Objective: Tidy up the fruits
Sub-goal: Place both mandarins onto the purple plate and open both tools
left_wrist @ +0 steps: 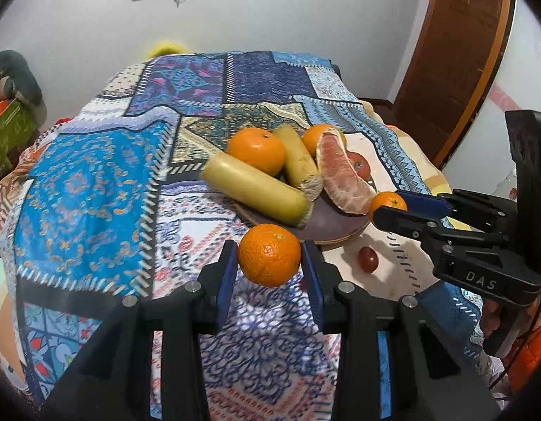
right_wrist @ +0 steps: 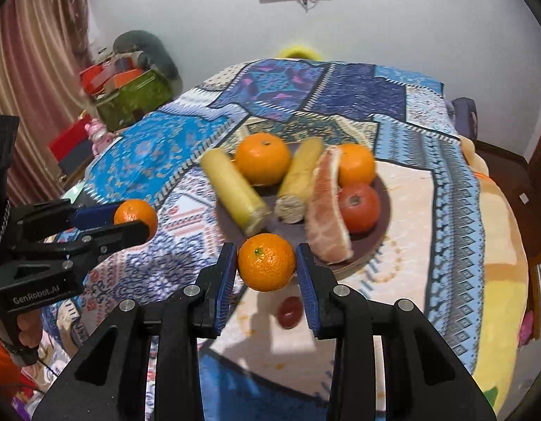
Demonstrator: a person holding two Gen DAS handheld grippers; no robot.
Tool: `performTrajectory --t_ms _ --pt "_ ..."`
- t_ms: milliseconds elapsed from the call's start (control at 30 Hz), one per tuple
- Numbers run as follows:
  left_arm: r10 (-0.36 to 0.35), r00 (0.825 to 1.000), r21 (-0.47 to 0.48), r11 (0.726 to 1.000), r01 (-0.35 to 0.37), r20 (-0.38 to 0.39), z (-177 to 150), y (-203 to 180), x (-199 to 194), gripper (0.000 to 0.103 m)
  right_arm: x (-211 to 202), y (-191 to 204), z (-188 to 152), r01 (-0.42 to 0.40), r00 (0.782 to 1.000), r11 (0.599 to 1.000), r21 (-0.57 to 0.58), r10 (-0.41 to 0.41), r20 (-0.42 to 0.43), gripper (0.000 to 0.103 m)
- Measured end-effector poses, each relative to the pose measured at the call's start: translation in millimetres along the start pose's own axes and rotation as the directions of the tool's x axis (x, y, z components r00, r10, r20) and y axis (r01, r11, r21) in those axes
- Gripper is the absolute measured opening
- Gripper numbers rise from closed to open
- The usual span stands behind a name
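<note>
Each mandarin is judged light, round and soft-skinned, likely to roll or bruise, so grip across the widest girth with moderate force. The left tongs (left_wrist: 269,263) are closed on one mandarin (left_wrist: 269,255). The right tongs (right_wrist: 265,268) are closed on another mandarin (right_wrist: 266,261), both held clear above the table (left_wrist: 94,175) near the plate (right_wrist: 382,210).

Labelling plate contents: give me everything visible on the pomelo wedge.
The pomelo wedge is one peeled, curved segment: pale pink flesh veined with white membrane, and a strip of pale rind along its back edge. It lies on its side in the dark plate, one end poking over the near rim. It leans against the tomato and an orange, with a yellow cane piece on its other side. Neither claw touches it.
</note>
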State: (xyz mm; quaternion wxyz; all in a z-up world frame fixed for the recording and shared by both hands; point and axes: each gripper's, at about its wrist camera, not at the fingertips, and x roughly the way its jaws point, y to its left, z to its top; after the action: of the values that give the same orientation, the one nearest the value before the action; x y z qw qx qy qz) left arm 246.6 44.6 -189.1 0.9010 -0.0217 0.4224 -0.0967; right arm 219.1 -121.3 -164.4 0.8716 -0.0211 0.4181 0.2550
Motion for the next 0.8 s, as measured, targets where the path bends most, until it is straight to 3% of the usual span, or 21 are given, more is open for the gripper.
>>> performTrajectory --t_ms 400,800 --pt "-0.027 0.998 0.012 1.0 0.027 -0.06 15 -11 48 0.037 28 -17 -2 -0.016 0.999 1.0 0.009 0.016 -0.028 0.032" --pt "-0.033 0.997 -0.003 0.999 0.033 -0.076 19 -9 67 0.037 39 -19 -1 -0.037 0.998 0.999 0.002 0.037 -0.043 0.033"
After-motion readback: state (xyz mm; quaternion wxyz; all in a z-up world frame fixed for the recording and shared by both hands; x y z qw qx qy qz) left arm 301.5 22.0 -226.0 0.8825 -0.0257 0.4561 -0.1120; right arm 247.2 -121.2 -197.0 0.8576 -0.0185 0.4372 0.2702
